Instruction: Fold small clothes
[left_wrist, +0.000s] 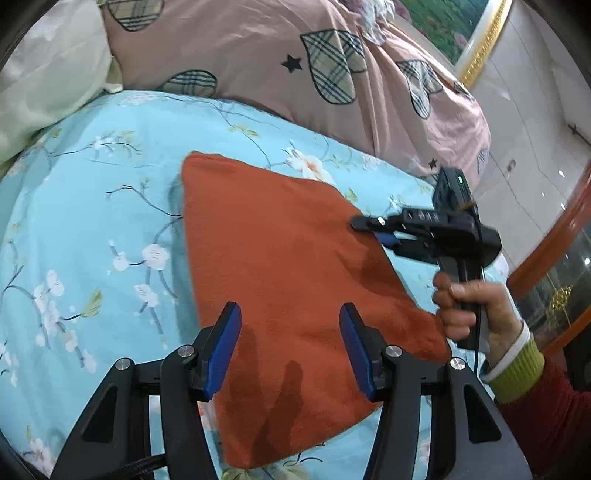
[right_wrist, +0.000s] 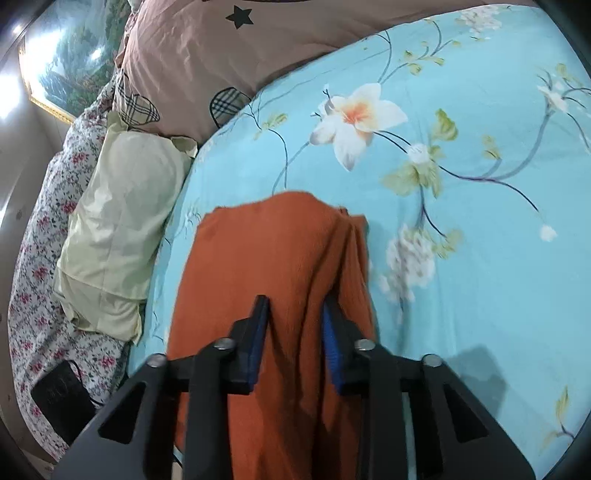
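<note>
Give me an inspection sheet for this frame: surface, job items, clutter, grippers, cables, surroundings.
Surface: bed with blue floral sheet.
Job's things: orange garment, lying mostly flat.
Clutter: pale green pillow; pink quilt with plaid hearts; flowered blanket; black device on it.
Grippers: left gripper open above the garment; right gripper partly closed at the garment's edge, grip uncertain.
Cables: black cord down the right handle.
Surroundings: framed painting, white wall panels.
</note>
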